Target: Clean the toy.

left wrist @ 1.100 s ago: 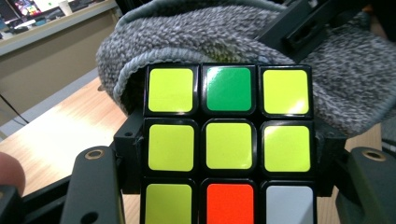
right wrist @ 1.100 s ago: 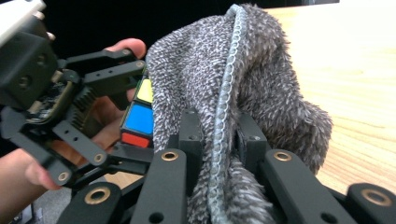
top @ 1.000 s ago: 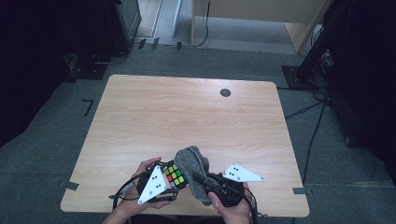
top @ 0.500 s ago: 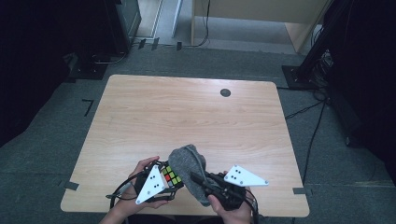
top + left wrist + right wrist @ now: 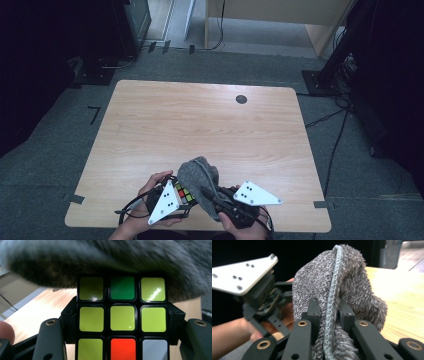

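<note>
L gripper (image 5: 122,322): jaws clamped on a puzzle cube (image 5: 122,317), one pad against each side of its middle layer; face toward the camera mostly yellow-green, w/ one green, one red and one white tile; bottom row cut off by the frame edge. Upper edge of the cube lies under a grey cloth (image 5: 140,257), blurred at close range, so contact btw. cloth and cube cannot be told. R gripper (image 5: 329,315): jaws pinched on the grey cloth at its stitched hem, which runs up between the two pads; the cloth stands in a rounded hump above them and droops to the far side. In the high view the cube (image 5: 184,194) and cloth (image 5: 199,181) are held above the near edge of the wooden table (image 5: 200,120), approx. mid-width; cloth covers the cube's right part and the R gripper's (image 5: 220,202) jaws. L gripper (image 5: 175,202) lies low, pointing rightward, L hand (image 5: 150,190) wrapped round its body; R hand (image 5: 245,227) partly cut off by the lower frame edge. Small dark disc (image 5: 241,99) near the table's far edge.
</note>
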A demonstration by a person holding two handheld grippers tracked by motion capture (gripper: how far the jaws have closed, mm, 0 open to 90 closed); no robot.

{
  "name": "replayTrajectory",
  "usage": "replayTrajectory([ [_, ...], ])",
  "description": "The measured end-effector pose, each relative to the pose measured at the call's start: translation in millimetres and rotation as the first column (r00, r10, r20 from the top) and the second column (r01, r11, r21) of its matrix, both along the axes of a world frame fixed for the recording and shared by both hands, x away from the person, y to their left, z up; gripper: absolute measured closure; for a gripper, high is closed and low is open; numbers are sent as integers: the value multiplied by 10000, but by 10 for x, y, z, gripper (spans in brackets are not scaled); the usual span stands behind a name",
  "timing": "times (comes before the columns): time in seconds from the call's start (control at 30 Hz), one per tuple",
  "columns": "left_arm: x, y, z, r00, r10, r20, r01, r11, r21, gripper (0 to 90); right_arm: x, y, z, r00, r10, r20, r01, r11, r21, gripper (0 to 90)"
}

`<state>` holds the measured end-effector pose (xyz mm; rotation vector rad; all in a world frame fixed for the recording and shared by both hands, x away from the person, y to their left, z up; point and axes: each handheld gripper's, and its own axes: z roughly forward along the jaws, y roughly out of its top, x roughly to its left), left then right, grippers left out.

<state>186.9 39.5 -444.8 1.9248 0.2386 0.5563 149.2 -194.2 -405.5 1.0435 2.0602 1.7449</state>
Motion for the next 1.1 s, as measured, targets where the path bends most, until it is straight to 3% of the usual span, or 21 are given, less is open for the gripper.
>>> replayTrajectory([
  [0.13,20,45,24,10000,56,-39,-56,10000,15,341,69,2,-100,9977,-83,-677,88,9999,62,760],
  [0.2,47,82,30,9996,19,-280,-27,9996,-299,341,151,-69,-180,9906,-613,-1223,581,9979,-303,763],
  [0.3,67,117,66,9990,39,-440,-70,9974,-711,341,214,-189,-243,9791,-1003,-1767,1056,9942,209,765],
  [0.43,86,158,103,9971,1,-763,-95,9924,-1226,341,174,-137,-218,9844,-534,-1678,682,9942,832,770],
  [0.47,97,173,107,9966,30,-827,-139,9912,-1319,341,158,-115,-226,9836,-641,-1684,800,9928,892,771],
  [0.63,124,238,140,9952,97,-977,-270,9837,-1775,341,172,-100,-307,9786,94,-2055,291,9827,1832,771],
  [0.83,157,325,202,9922,1,-1249,-321,9667,-2541,341,184,-62,-366,9774,-141,-2108,431,9901,1334,773],
  [0.9,170,331,199,9893,-102,-1457,-299,9622,-2706,341,191,-44,-398,9757,79,-2190,267,9877,1543,773],
  [1.0,174,302,164,9857,-285,-1662,-168,9641,-2651,341,192,29,-418,9716,911,-2185,-502,9813,1861,776],
  [1.1,188,294,149,9840,-252,-1765,-203,9677,-2511,341,222,64,-470,9683,1088,-2247,-767,9861,1472,779],
])
